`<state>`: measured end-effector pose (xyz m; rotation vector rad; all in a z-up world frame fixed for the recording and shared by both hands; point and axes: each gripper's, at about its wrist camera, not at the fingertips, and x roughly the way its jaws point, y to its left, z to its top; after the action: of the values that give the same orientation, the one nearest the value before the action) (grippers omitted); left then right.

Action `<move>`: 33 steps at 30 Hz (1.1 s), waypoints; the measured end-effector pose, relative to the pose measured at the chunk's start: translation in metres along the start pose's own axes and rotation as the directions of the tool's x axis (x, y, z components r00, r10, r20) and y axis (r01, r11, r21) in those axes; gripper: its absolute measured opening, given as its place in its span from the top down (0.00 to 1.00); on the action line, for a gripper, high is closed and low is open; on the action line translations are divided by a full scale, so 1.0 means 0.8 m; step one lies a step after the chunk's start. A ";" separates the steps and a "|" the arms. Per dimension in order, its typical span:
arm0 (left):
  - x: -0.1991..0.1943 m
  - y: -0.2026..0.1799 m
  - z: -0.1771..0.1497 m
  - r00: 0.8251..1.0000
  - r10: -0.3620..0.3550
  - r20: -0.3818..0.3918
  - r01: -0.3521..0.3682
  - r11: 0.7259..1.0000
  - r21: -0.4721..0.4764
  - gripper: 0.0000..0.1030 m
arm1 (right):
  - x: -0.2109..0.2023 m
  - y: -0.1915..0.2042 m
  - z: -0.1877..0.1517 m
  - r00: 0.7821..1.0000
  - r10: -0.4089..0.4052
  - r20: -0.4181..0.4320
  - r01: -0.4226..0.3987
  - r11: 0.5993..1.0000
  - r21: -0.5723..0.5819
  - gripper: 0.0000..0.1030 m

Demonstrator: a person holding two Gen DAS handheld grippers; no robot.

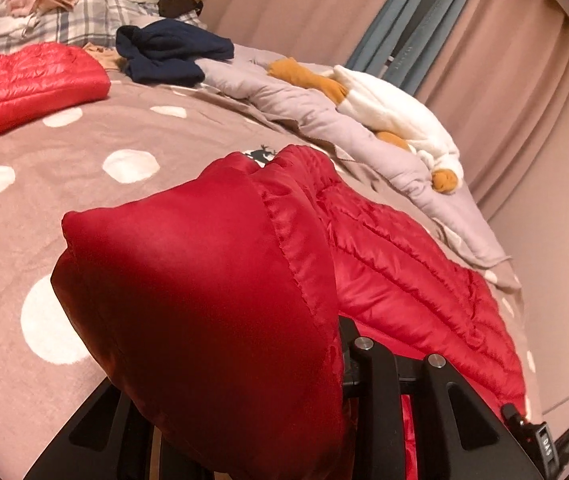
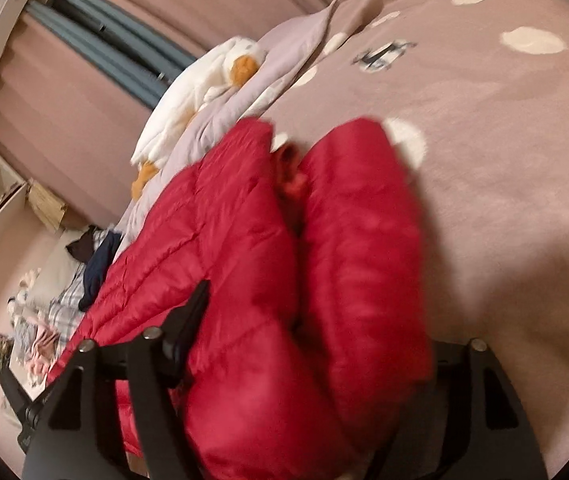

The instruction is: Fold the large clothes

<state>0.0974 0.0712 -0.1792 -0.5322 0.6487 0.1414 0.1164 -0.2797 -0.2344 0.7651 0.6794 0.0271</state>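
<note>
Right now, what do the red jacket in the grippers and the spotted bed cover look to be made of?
Red jacket: seemingly thin nylon or polyester shell, glossy sheen, stitched puffy channels suggesting padded or down fill. Spotted bed cover: matte, slightly fuzzy brownish-pink surface with white dots, likely brushed cotton or fleece; the exact fibre can't be told.

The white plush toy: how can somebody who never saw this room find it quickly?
Start at the spotted brown blanket and go to the lilac quilt bunched beside the curtains. The white plush toy lies on that quilt; alone there, it is fluffy white with orange feet.
</note>
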 end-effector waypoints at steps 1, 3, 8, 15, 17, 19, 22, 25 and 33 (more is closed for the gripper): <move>-0.001 -0.001 0.000 1.000 0.005 0.002 -0.005 1.000 0.007 0.69 | -0.005 -0.003 0.001 1.000 -0.012 0.018 0.012 1.000 0.007 0.26; -0.001 -0.009 -0.001 1.000 0.019 0.005 -0.019 1.000 0.018 0.69 | -0.015 -0.009 0.004 0.998 -0.035 0.055 0.034 0.999 0.018 0.23; -0.002 -0.026 -0.005 0.997 0.069 0.030 -0.071 0.995 0.067 0.69 | 0.000 0.002 0.000 0.991 -0.133 0.027 0.135 0.987 -0.088 0.34; -0.017 -0.077 -0.017 0.971 0.169 0.167 -0.208 0.944 0.255 0.69 | 0.011 -0.007 0.003 0.988 -0.152 0.005 0.152 0.984 -0.092 0.36; -0.023 -0.088 -0.018 0.968 0.167 0.188 -0.216 0.934 0.283 0.69 | 0.010 -0.008 0.002 0.988 -0.154 0.004 0.154 0.984 -0.095 0.36; -0.033 -0.099 -0.017 0.971 0.129 0.203 -0.188 0.932 0.308 0.70 | 0.011 -0.009 0.003 0.988 -0.153 0.004 0.152 0.984 -0.096 0.36; -0.053 -0.116 -0.016 0.976 0.043 0.215 -0.116 0.933 0.340 0.70 | 0.010 -0.009 0.002 0.989 -0.146 -0.003 0.145 0.985 -0.097 0.36; -0.070 -0.134 -0.017 0.978 -0.112 0.179 0.037 0.926 0.376 0.70 | 0.008 -0.011 0.001 0.991 -0.135 -0.009 0.133 0.987 -0.092 0.36; -0.059 -0.184 -0.048 0.938 -0.345 -0.037 0.321 0.821 0.473 0.39 | -0.009 -0.016 0.011 0.992 -0.123 -0.011 0.122 0.990 -0.074 0.21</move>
<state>0.0814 -0.0733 -0.1129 -0.1583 0.5062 -0.3327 0.1129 -0.2961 -0.2341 0.6526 0.7355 -0.0537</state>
